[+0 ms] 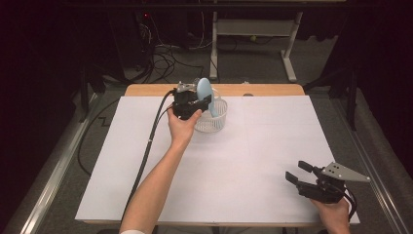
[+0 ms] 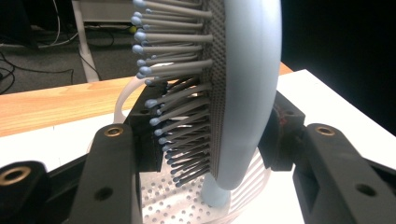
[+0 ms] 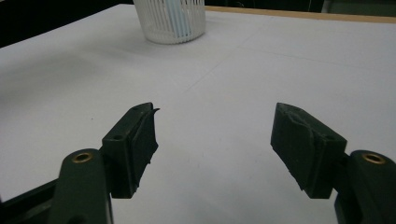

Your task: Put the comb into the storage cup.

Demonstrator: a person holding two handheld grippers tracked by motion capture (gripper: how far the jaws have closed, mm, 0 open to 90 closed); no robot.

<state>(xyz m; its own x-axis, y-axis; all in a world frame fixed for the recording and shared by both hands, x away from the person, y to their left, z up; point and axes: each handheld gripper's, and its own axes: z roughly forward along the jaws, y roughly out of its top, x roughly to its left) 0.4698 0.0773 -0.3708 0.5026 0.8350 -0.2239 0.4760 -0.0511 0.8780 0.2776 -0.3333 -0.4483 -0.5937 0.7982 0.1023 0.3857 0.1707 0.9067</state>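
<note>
Up near the far edge of the white table surface (image 1: 243,161), slightly left of its middle, the left gripper (image 1: 202,105) clamps a pale blue hairbrush (image 1: 204,90) by its head. One pad presses on the bristle side, the other on the smooth back. The brush stands nearly upright, head up, with its handle pointing down into a white slatted basket (image 1: 214,122) that stands on the surface just beside the gripper. In the left gripper view, the brush head (image 2: 247,84) rises between the two black jaws, grey bristles with rounded tips pointing left, and the handle end sits inside the basket's perforated bottom (image 2: 173,207). A black cable trails from this gripper toward the near left edge.

Well apart, close to the near right corner, the right gripper (image 1: 298,171) rests in the person's hand with its jaws spread wide and nothing between them. The right gripper view shows bare surface between the pads and the basket (image 3: 170,21) far ahead.
</note>
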